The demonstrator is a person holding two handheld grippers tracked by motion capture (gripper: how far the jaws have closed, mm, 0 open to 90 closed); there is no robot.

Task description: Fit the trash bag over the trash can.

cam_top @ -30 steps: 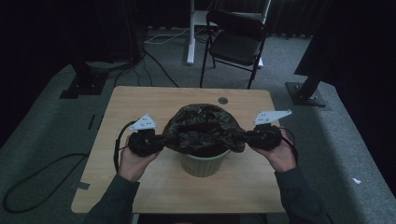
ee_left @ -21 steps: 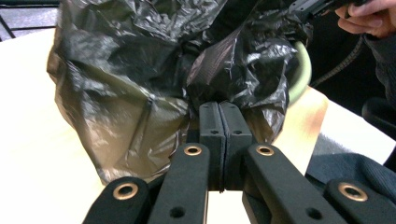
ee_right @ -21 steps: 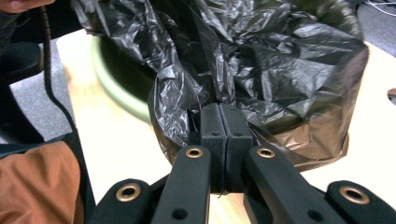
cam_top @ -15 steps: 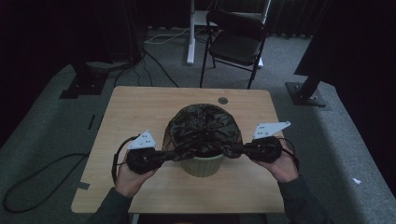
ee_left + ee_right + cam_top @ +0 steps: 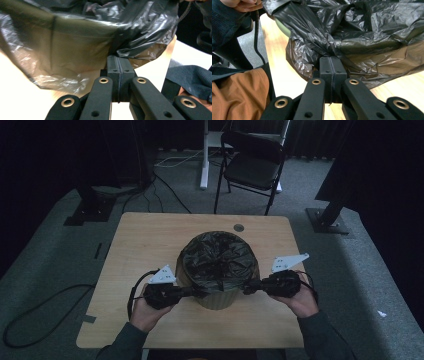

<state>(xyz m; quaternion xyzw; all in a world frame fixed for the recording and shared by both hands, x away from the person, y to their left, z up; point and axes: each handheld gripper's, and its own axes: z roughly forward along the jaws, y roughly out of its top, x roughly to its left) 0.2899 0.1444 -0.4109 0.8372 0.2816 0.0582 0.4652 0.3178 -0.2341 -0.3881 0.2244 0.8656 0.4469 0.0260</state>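
Stretching a crinkled black plastic bin liner down over a round pale-green bin mid-tabletop, the high view shows left gripper and right gripper flanking it, with bare wood all round. Left gripper view: jaws pinched shut on the liner's hem, likely to seat it. Right gripper view: jaws likewise clamp the film beside the bin rim.
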